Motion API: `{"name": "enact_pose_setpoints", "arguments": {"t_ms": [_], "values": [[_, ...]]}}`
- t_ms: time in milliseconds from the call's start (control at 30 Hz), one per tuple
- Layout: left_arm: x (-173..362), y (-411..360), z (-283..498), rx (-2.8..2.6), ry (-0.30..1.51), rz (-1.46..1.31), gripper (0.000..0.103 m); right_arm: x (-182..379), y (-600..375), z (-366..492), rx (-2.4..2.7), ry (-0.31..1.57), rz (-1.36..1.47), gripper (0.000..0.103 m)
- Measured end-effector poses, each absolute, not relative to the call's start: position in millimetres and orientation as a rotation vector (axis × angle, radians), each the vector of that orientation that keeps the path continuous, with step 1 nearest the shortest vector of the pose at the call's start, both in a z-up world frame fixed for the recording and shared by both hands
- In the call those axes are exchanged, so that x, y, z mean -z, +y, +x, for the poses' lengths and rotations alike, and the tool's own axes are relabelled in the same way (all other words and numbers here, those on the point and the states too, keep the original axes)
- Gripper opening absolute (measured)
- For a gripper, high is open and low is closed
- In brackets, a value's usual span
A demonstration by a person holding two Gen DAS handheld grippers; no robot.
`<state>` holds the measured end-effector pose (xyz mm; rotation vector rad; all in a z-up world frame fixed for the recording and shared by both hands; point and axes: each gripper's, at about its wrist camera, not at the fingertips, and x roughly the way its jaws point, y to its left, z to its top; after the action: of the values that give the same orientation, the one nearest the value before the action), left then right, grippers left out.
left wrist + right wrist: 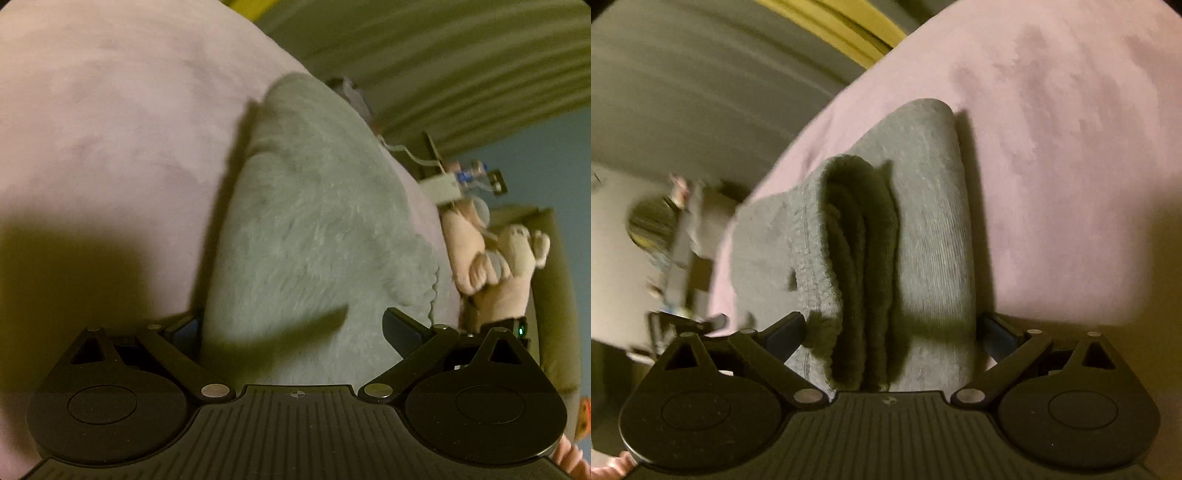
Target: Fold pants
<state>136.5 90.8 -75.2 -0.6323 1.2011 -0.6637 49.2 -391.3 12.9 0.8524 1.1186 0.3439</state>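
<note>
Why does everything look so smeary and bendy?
Left wrist view: the grey pants are soft with blur, and a dark shadow falls on the pink blanket. Right wrist view: the background streaks sideways, and the fisheye lens curves the blanket's edge.

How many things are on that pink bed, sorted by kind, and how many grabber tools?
Grey folded pants: 1
Pink bed cover: 1
Grabbers: 2, the left gripper and the right gripper, both open
Total: 4

Pink bedspread (110,129), perhaps striped curtain (461,55), blue wall (554,166)
</note>
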Motion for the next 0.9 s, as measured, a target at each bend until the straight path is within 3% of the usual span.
{"name": "enact_pose_setpoints", "arguments": {"t_ms": [133,400,467,533,633,667,733,800,867,900], "values": [[80,73,156,0.724,1.221,-0.618,0.103,-5,-395,52,-0.388,1.099,0.986,0.099],[81,42,169,0.750,1.250,-0.527,0.103,-7,-374,72,-0.408,1.052,0.942,0.099],[77,39,161,0.787,1.213,-0.463,0.096,-12,-367,71,-0.416,1.050,0.888,0.098],[74,40,157,0.811,1.187,-0.440,0.079,-17,-365,70,-0.433,1.054,0.808,0.089],[84,47,160,0.780,1.210,-0.500,0.075,-14,-370,72,-0.416,1.057,0.845,0.086],[84,44,162,0.771,1.218,-0.502,0.078,-14,-369,74,-0.404,1.062,0.847,0.088],[83,37,164,0.775,1.233,-0.495,0.096,-14,-369,75,-0.395,1.066,0.841,0.099],[80,25,164,0.756,1.243,-0.456,0.098,-19,-357,80,-0.337,1.085,0.799,0.099],[76,18,161,0.713,1.235,-0.408,0.089,-25,-345,83,-0.293,1.097,0.719,0.099],[74,16,159,0.687,1.227,-0.368,0.073,-29,-337,83,-0.280,1.098,0.656,0.098]]}}
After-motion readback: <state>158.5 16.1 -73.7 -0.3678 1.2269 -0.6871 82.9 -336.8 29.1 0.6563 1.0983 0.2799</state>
